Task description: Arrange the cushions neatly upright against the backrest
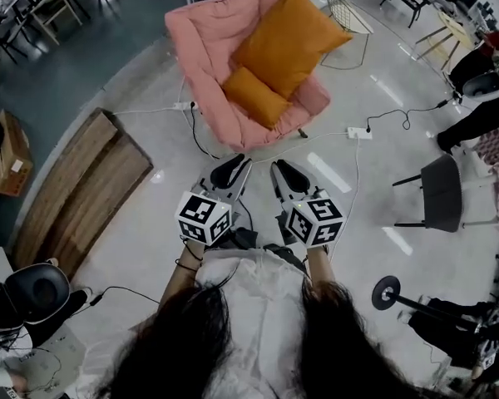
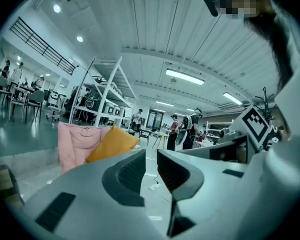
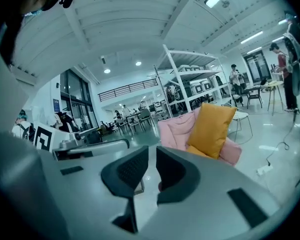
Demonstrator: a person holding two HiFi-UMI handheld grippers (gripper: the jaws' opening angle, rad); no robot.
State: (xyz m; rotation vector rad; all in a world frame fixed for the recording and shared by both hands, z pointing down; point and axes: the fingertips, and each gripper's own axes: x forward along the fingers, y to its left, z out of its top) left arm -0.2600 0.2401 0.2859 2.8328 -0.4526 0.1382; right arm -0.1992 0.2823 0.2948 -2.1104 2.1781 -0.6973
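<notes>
A pink armchair (image 1: 201, 48) stands on the floor ahead of me. A large orange cushion (image 1: 289, 40) leans tilted against its backrest, and a small orange cushion (image 1: 254, 96) lies on the seat in front of it. The left gripper view shows the chair (image 2: 72, 144) and large cushion (image 2: 110, 143) far off, as does the right gripper view, with the chair (image 3: 175, 131) behind the cushion (image 3: 211, 129). My left gripper (image 1: 231, 166) (image 2: 151, 166) and right gripper (image 1: 284, 173) (image 3: 152, 166) are held side by side close to my body, well short of the chair. Both are shut with nothing between the jaws.
A power strip (image 1: 359, 132) with cables lies on the floor right of the chair. Wooden boards (image 1: 79, 189) lie to the left, beside a cardboard box (image 1: 8, 152). A dark chair (image 1: 439, 191) stands at right, a wire side table (image 1: 347, 11) behind the armchair.
</notes>
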